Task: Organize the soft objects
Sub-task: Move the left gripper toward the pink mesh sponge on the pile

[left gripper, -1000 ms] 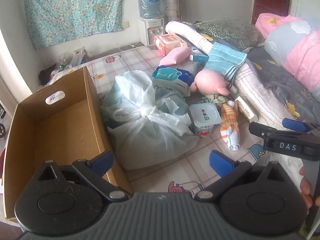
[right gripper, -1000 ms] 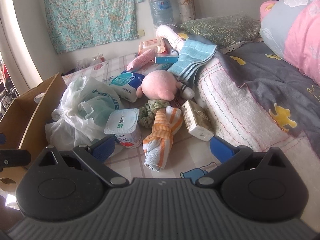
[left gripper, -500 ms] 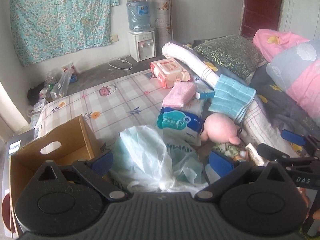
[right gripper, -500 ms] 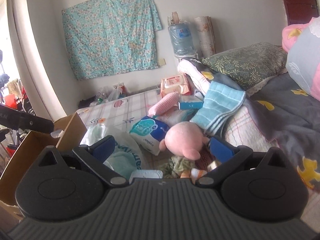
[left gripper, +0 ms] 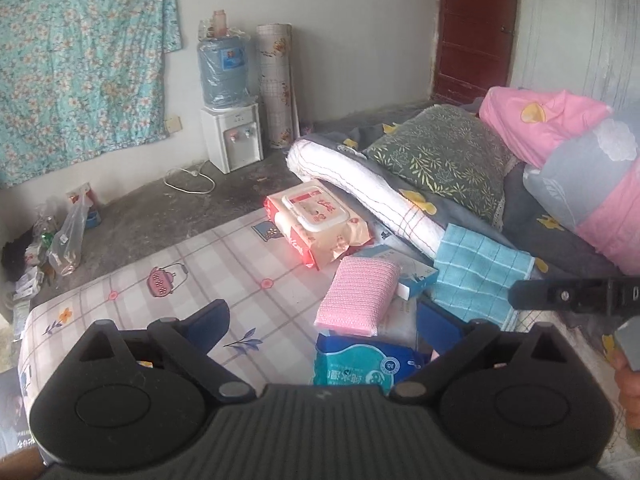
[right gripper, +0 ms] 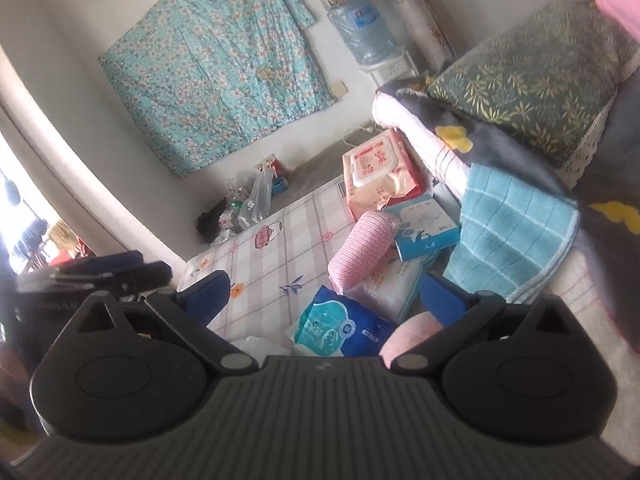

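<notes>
- Left tongs (left gripper: 322,322) spread wide, empty, above a checked bed sheet (left gripper: 208,276).
- Right tongs (right gripper: 326,292) also wide and empty.
- A pink sponge cloth (left gripper: 358,298) lies on a blue-green packet (left gripper: 360,366), beside a folded blue towel (left gripper: 478,276) and wet-wipes pack (left gripper: 320,224).

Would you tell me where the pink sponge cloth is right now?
In both wrist views the pink sponge cloth lies mid-frame on the checked mattress, leaning on the blue-and-white box, just below the wet-wipes pack.

Pink sponge (left gripper: 358,298) beside blue towel (left gripper: 478,276)
</notes>
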Demonstrator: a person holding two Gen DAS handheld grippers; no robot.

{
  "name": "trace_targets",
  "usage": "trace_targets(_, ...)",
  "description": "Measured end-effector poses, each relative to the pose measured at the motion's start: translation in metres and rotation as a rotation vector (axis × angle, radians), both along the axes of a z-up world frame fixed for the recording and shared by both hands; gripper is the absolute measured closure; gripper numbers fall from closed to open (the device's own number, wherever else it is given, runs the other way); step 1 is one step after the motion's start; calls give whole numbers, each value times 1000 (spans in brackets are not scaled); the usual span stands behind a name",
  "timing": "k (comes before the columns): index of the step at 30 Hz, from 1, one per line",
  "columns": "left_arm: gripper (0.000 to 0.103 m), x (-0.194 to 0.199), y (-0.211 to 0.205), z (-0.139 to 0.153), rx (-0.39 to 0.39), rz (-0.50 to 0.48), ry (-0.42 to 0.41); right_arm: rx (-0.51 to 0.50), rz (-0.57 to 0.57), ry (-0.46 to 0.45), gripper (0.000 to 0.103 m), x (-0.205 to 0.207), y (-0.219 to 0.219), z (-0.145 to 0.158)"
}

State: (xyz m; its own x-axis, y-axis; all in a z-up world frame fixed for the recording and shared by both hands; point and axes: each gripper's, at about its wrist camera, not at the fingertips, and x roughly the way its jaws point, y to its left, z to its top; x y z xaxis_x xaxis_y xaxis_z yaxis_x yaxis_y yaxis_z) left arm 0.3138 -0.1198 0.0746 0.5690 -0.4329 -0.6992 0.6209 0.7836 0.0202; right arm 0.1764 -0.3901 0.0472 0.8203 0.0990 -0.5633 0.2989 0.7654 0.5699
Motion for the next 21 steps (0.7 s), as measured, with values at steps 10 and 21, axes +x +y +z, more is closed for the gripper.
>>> trace_targets(10,6,67,-65,-81,125,-312,104,257,2,172,24,96,-31,-78)
trace_targets(21,4,126,-90,-129,63,-365,346,416,-64,204,44,129,-56,-135)
